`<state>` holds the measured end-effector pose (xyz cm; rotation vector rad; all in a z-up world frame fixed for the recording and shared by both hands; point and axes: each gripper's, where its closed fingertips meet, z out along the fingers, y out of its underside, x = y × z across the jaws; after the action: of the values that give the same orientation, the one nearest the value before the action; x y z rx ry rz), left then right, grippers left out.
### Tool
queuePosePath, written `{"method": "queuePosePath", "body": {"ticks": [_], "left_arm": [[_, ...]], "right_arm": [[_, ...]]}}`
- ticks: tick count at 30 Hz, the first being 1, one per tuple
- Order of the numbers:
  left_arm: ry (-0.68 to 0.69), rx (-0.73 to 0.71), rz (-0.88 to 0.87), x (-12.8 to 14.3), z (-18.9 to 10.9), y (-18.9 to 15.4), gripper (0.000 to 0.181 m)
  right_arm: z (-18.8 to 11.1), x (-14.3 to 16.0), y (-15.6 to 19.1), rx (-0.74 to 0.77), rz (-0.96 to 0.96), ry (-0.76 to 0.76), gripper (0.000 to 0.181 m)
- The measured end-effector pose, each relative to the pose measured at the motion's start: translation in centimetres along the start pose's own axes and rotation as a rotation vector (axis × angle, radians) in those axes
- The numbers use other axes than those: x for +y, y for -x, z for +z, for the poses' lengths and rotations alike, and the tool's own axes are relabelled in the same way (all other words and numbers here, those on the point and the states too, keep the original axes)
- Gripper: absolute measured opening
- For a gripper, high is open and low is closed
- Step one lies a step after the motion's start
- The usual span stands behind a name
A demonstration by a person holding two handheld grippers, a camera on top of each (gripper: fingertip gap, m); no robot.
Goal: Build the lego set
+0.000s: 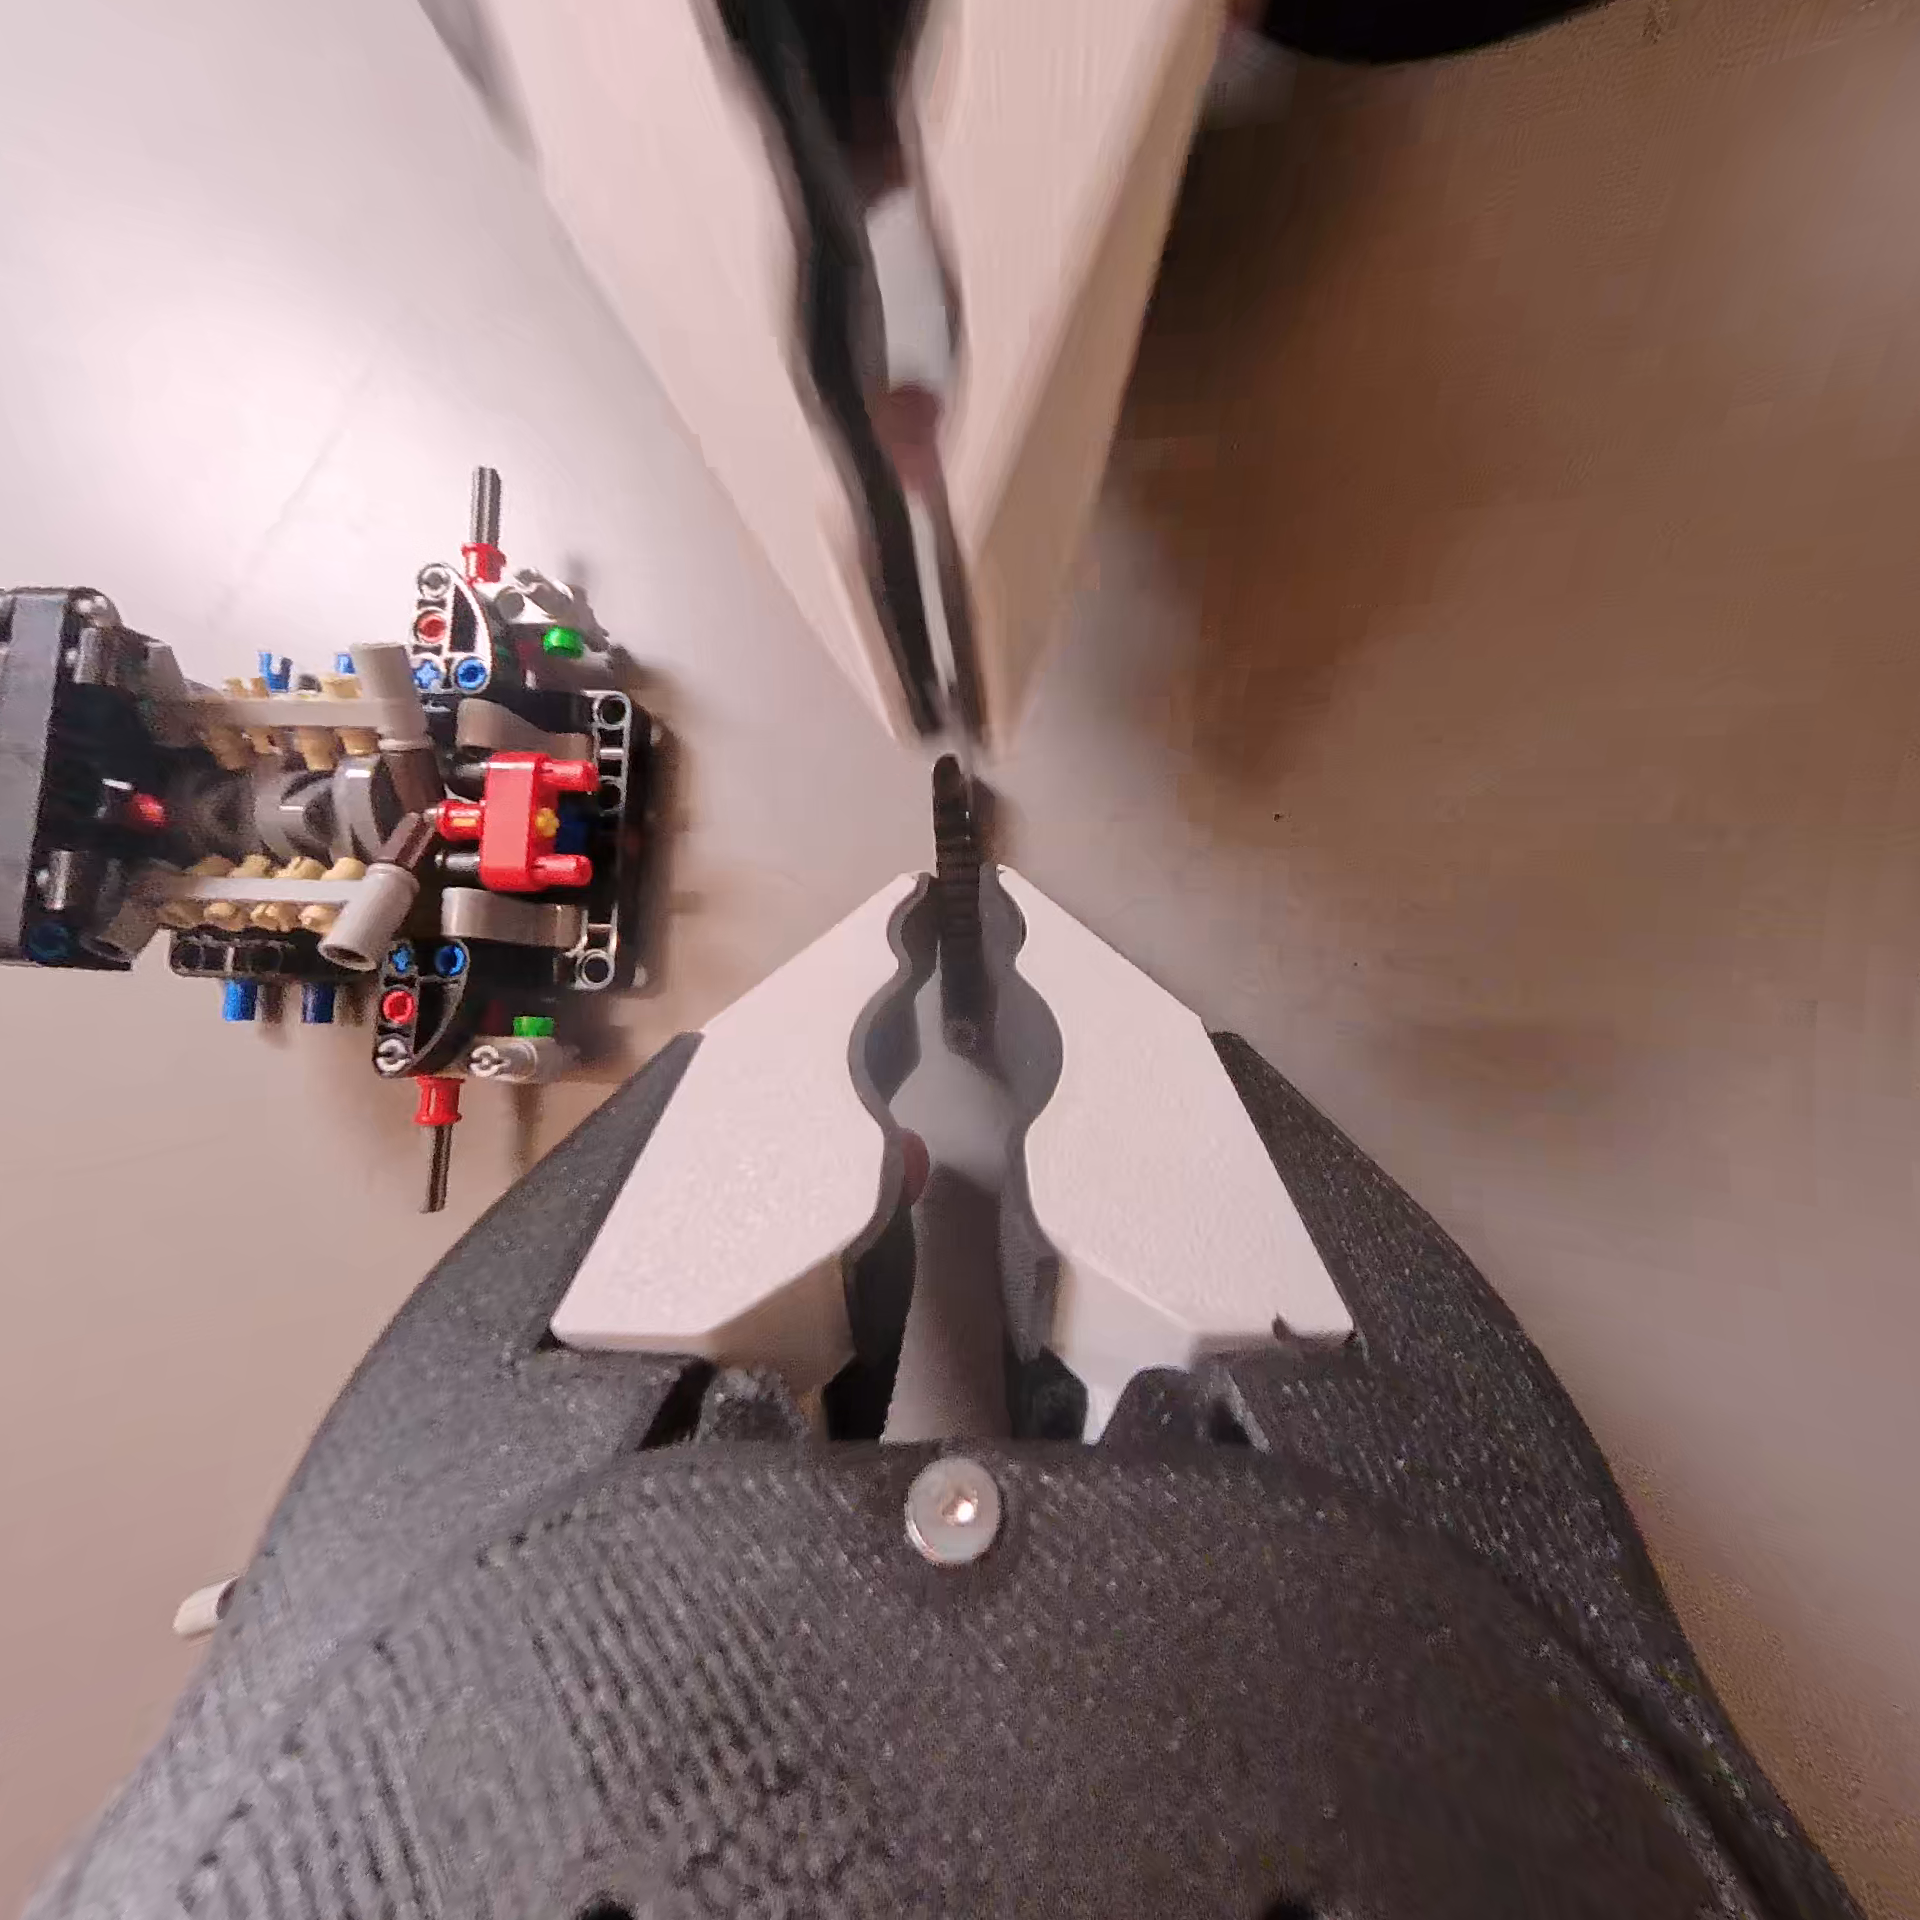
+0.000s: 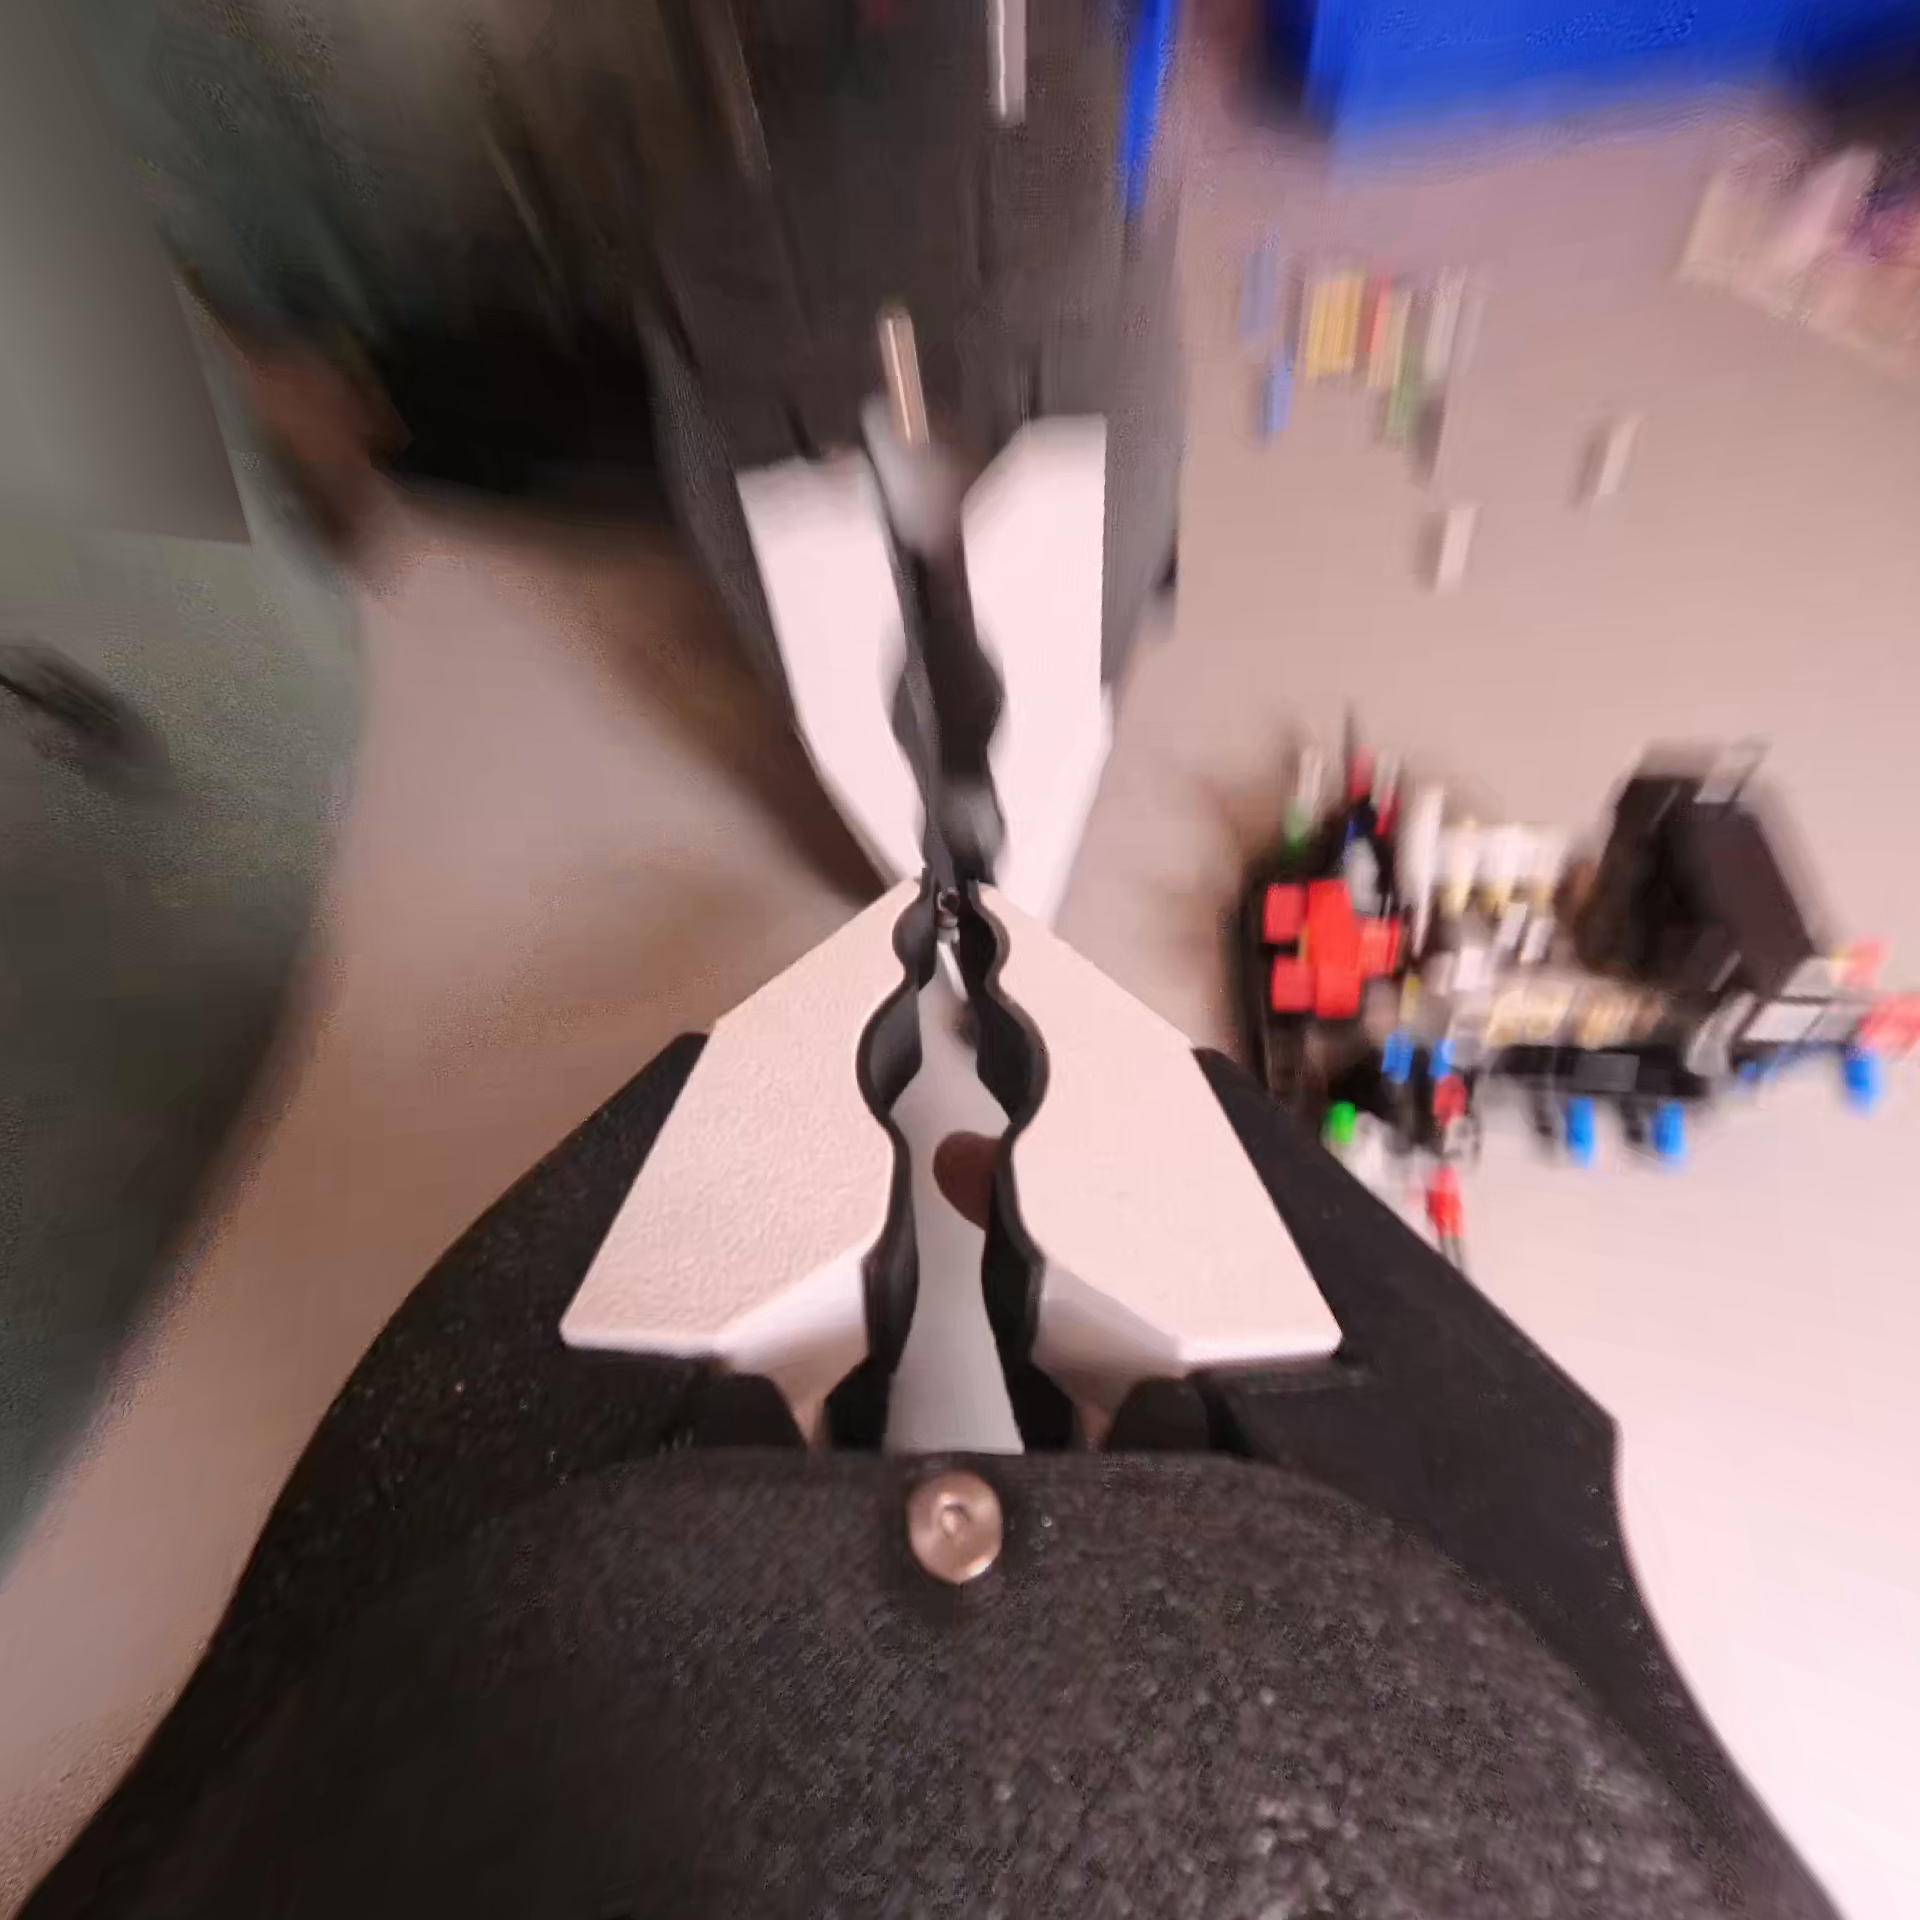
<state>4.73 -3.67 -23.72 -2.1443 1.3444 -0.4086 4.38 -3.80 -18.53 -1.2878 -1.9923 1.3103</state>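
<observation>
My left gripper (image 1: 951, 878) is shut on a thin black toothed Lego piece (image 1: 951, 831) that sticks out past its tips. My right gripper (image 1: 943, 727) comes in from the opposite side, blurred, tip to tip with the left. In the right wrist view my right gripper (image 2: 948, 899) is shut, with the end of the black piece (image 2: 945, 907) between its tips, and the left gripper (image 2: 961, 842) faces it. The half-built Lego model (image 1: 416, 821), black and grey with red, blue and tan parts, lies on the table to the left of the grippers. It shows blurred in the right wrist view (image 2: 1455, 987).
Loose coloured Lego pieces (image 2: 1351, 343) lie blurred at the back of the pale table (image 2: 1662, 1351). A blue object (image 2: 1507, 62) stands behind them. A person's grey-green sleeve (image 2: 135, 831) fills the left. A small pale piece (image 1: 203, 1605) lies near my left gripper's body. The tips of one gripper are about 5 cm away from the tips of the other.
</observation>
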Motion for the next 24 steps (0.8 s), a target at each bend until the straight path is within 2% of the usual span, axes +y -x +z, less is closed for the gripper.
{"method": "queuePosePath", "body": {"ticks": [1, 2, 3, 4, 8, 15, 24], "left_arm": [[-0.002, 0.0, -0.001, 0.0, 0.0, 0.0, 0.007], [-0.008, -0.001, 0.0, 0.0, 0.0, 0.0, 0.007], [-0.017, 0.004, -0.009, -0.1, 0.0, 0.0, 0.007], [-0.03, 0.014, -0.023, -0.1, 0.0, 0.0, 0.007], [-0.063, 0.022, -0.038, -0.1, 0.0, 0.0, 0.007], [-0.074, 0.001, -0.022, -0.2, 0.0, -0.3, 0.007], [-0.108, -0.024, -0.029, 0.2, -0.9, 0.0, 0.007]], "right_arm": [[-1.8, -3.1, -0.1, -0.001, 0.023, -0.119, 0.002], [-3.0, -3.1, -1.4, 0.116, -0.088, -0.039, 0.003], [-3.6, -2.5, -1.9, 0.162, -0.138, 0.024, 0.003], [-3.6, -1.7, -1.8, 0.144, -0.096, 0.043, 0.003], [-2.4, 2.2, -2.1, 0.195, -0.132, 0.182, 0.003], [-0.2, 4.6, -1.6, 0.21, -0.255, 0.328, 0.01], [0.0, 4.2, -1.6, 0.239, -0.288, 0.332, 0.028]]}}
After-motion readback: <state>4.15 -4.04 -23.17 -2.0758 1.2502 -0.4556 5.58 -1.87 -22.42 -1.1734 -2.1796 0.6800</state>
